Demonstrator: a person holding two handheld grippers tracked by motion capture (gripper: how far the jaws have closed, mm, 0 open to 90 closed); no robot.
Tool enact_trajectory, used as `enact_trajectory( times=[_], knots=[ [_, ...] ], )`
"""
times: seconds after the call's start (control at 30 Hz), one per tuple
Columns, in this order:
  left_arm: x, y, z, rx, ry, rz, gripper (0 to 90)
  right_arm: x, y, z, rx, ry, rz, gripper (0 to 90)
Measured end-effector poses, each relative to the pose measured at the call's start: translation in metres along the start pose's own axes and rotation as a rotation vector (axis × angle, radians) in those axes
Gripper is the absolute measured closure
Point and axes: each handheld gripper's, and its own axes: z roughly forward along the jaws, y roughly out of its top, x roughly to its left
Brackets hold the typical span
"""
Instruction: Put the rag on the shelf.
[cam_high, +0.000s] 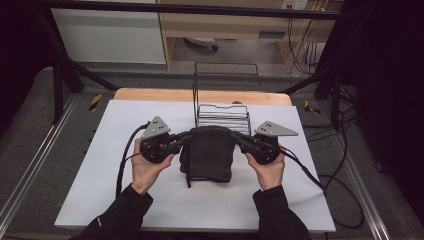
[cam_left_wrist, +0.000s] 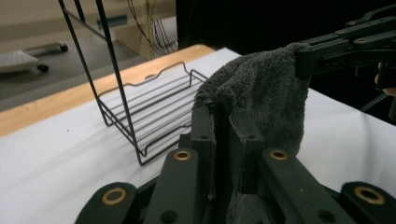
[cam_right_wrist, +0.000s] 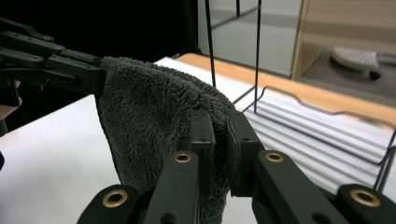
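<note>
Above the white table (cam_high: 100, 150), a dark grey terry towel (cam_high: 207, 155) hangs between the two claws, its top edge stretched level and the rest drooping in a folded slab just in front of the black wire rack (cam_high: 222, 117). Left claw (cam_high: 181, 139) is pinching the towel's upper left corner; in the left gripper view its jaws stand pressed together with the pile squeezed between them. Right claw (cam_high: 241, 138) is pinching the opposite upper corner in the same way, jaws nearly touching on the cloth in the right gripper view. Judging by the sag and the thick fuzzy pile, the towel is soft, limp and light, with no stiffness of its own: it will follow whichever corner moves and fold under its own weight. Terry grips well, so slipping looks unlikely, though a loose cord or loop (cam_high: 188, 180) at the lower left could catch on the rack's wires. The top corners look like the best hold, since they keep the edge taut; a grip nearer the middle would probably let the sides flop
</note>
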Motion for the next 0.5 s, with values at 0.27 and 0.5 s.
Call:
enact_trajectory(
  times=[0.27,0.5],
  knots=[
    [-0.004,0.011,-0.004,-0.058,0.012,0.012,81.5,0.004,0.015,-0.010,-0.054,-0.030,-0.043,83.6],
    [-0.008,0.029,-0.005,-0.118,0.030,0.024,81.5,0.005,0.033,-0.018,-0.101,-0.064,-0.069,83.7]
  ],
)
